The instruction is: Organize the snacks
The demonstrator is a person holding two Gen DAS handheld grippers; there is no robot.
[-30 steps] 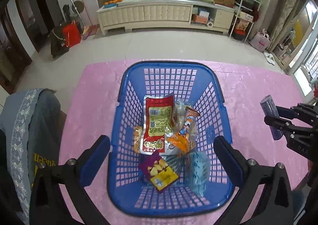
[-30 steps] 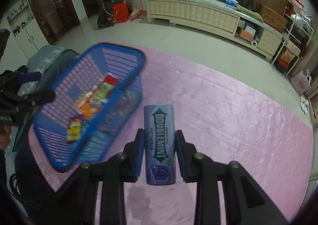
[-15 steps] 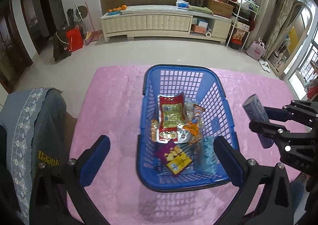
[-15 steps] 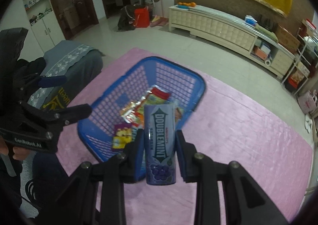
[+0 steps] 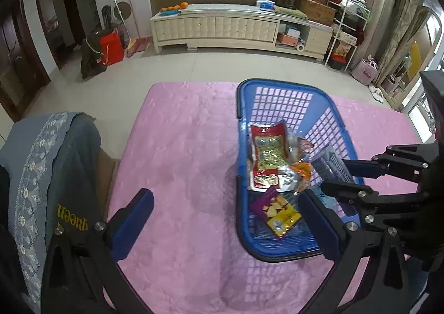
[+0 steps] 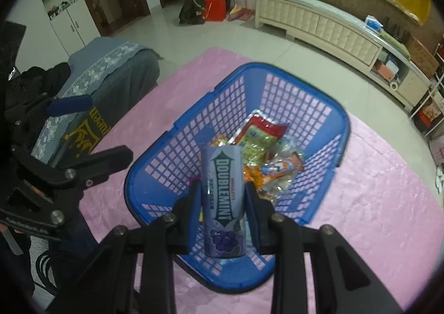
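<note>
A blue plastic basket (image 5: 241, 164) (image 6: 155, 169) stands on the pink tablecloth (image 5: 183, 153) and holds several snack packs, among them a red pouch (image 5: 267, 158) (image 6: 259, 135) and a purple-and-yellow pack (image 5: 277, 210). My right gripper (image 6: 222, 197) is shut on a purple Doublemint gum canister (image 6: 222, 203) (image 5: 330, 164), hanging over the basket's near half. In the left wrist view that gripper (image 5: 337, 178) reaches in from the right over the basket's rim. My left gripper (image 5: 224, 216) stands open above the cloth, left of the basket, with nothing between its fingers.
A chair with a grey embroidered cover (image 5: 41, 175) (image 6: 111, 75) stands at the table's left side. Beyond the table are the tiled floor, a long cream cabinet (image 5: 222, 28) and a red bag (image 5: 111, 49). Pink cloth lies bare to the left and right of the basket.
The right gripper carried the gum canister from beside the basket to above its inside. The left gripper drew away to the left, so the basket now sits right of its fingers.
</note>
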